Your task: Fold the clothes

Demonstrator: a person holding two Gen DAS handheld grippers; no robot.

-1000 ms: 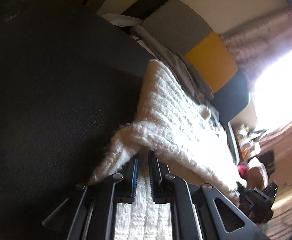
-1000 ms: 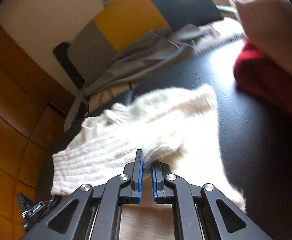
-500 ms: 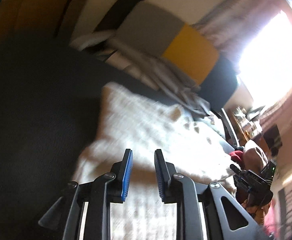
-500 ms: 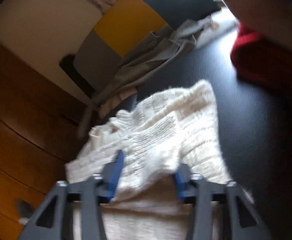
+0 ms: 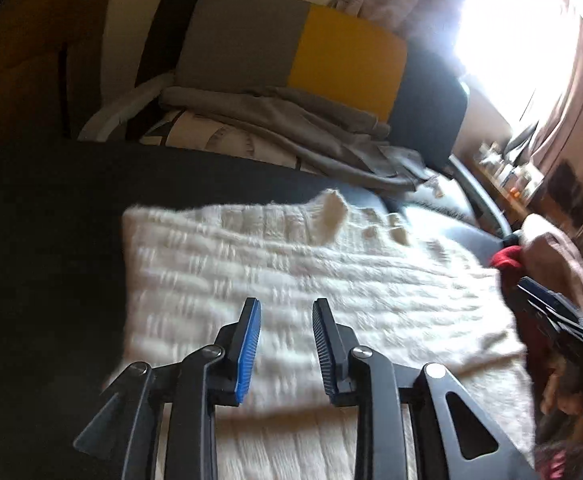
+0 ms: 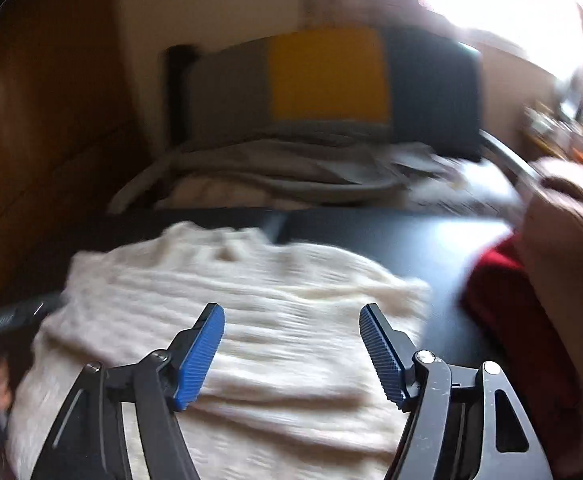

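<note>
Item: white knitted sweater point(image 5: 291, 280), spread on dark table top point(image 5: 43, 240), one layer lying doubled over another along the near side (fold line visible as a step across the knit below both sets of fingers). Long axis running left to right across both views; far edge with small raised flap toward the sofa.

Left gripper point(image 5: 285, 344): jaws parted a little, nothing between them, hovering over the left-centre of the knit, left edge of the garment just beyond.

Right gripper point(image 6: 291, 352): jaws spread wide, nothing held, hovering above the right-centre of the knit, right edge of the garment close to its right finger.

Relation governing any next grasp: sweater directly below and ahead of both grippers, each nearer its own end of the long axis; left end for the left, right end for the right.

Stage: fits either a fold just laid down with more to come, or the last fold set (not settled by these views).

Adjacent: red garment point(image 6: 511, 300) and pale pink garment point(image 6: 563, 232) stacked to the right, apart from the sweater; grey clothing point(image 5: 291, 128) heaped on the sofa point(image 5: 351, 56) behind.
</note>
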